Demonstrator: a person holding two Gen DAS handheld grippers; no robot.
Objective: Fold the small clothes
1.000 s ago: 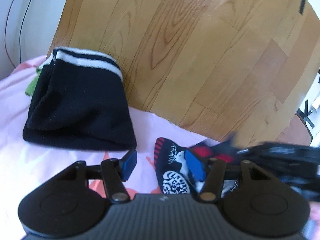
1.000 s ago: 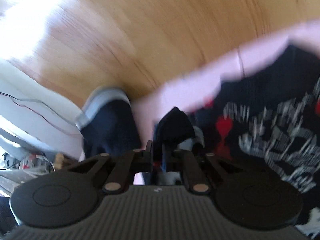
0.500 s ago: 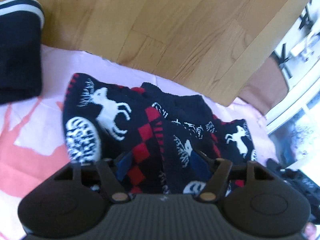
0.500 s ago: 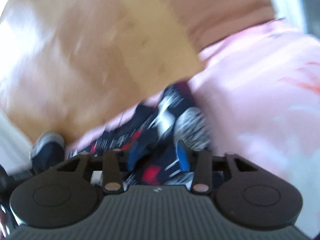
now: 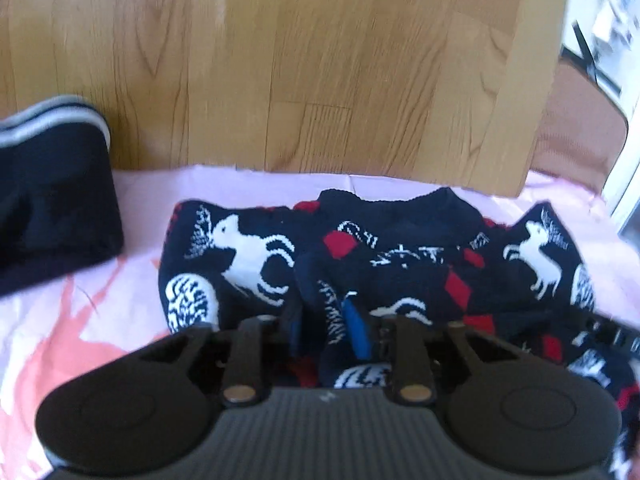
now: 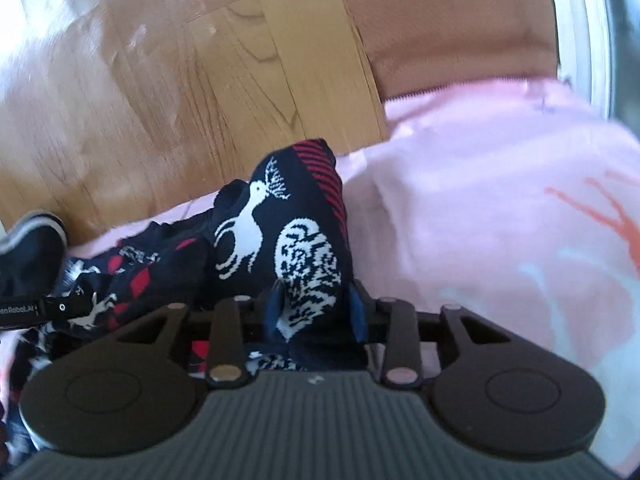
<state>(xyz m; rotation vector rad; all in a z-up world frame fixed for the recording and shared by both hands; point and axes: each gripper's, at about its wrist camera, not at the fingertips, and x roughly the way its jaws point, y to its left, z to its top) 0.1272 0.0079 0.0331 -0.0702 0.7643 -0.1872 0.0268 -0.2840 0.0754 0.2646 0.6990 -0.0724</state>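
Note:
A small navy sweater (image 5: 400, 248) with white reindeer and red checks lies crumpled on the pink sheet (image 5: 80, 292). My left gripper (image 5: 326, 322) is shut on a raised fold of the sweater near its middle. In the right wrist view the sweater's sleeve (image 6: 288, 232) with a red-striped cuff stands up between my right gripper's fingers; the right gripper (image 6: 316, 310) is shut on the sleeve.
A folded navy garment (image 5: 52, 184) with white stripes lies at the left of the sheet, also seen in the right wrist view (image 6: 28, 248). A wooden board (image 5: 300, 64) rises behind the sheet. A brown cushion (image 6: 448, 20) lies far right.
The left gripper has moved from open beside the sweater to over it and closed on a fold. The right gripper let go of a dark cloth, swung right and closed on the sleeve.

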